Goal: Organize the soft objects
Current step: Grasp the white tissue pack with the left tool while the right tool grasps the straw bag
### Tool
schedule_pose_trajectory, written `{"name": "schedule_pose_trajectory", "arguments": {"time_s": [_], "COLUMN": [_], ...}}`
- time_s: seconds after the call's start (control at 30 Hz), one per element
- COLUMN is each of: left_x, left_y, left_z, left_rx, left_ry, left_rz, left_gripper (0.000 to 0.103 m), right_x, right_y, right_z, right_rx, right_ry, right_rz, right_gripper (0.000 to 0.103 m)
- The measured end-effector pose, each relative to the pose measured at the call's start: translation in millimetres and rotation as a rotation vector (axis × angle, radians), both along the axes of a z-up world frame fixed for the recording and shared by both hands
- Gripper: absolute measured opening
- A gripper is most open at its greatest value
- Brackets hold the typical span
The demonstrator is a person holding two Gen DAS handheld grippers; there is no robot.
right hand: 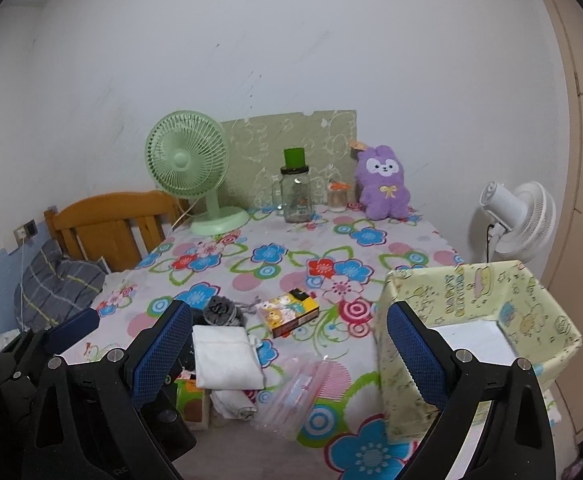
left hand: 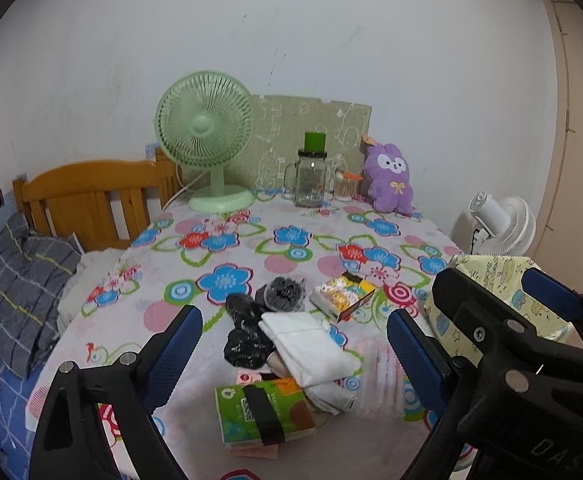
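Observation:
A folded white cloth lies on the flowered tablecloth near the front, with a black bundle at its left and a grey mesh bundle behind it. A green tissue pack lies in front. A purple plush sits at the back right. A pale yellow fabric bin stands at the right. My left gripper is open above the cloth. My right gripper is open between cloth and bin.
A green fan, a glass jar with a green lid, and a swab jar stand at the back. A small printed box lies mid-table. A clear plastic bag lies near the bin. A wooden headboard is left, a white fan right.

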State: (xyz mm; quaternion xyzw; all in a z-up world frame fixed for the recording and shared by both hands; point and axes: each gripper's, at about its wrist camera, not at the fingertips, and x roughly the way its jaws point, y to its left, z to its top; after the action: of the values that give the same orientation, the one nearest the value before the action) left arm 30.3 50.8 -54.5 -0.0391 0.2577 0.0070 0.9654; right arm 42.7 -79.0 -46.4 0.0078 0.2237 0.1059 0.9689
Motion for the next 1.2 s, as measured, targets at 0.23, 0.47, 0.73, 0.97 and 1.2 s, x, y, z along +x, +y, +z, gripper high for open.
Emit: {"name": "schedule_pose_trajectory", "arguments": {"time_s": [0.23, 0.47, 0.73, 0.97, 1.2], "left_x": [2, 10, 19, 27, 29], "left_y": [9, 13, 12, 11, 5], "left_z": [-15, -35, -56, -72, -84], "left_rx": [-0.005, -0.018, -0.006, 0.002, 0.021], "left_ry": [0.029, 0.09, 0.148, 0.203, 0.239], "left_rz": [-0.001, -0.007, -0.011, -0.017, -0.031], "left_gripper": [0.094, 0.093, 0.09, 0.089, 0.089], "right_x": [3, 9, 25, 37, 45], "right_y": [11, 18, 23, 26, 25], "right_z": [-15, -33, -55, -75, -91], "right_rx": [0.008, -0.011, -0.039, -0.051, -0.053], "right_ry": [0.026, 0.07, 0.142, 0.207, 0.277], "right_rz": [0.005, 0.002, -0.011, -0.021, -0.03], "right_gripper": [0.097, 0.095, 0.089, 0.082, 0.074]}}
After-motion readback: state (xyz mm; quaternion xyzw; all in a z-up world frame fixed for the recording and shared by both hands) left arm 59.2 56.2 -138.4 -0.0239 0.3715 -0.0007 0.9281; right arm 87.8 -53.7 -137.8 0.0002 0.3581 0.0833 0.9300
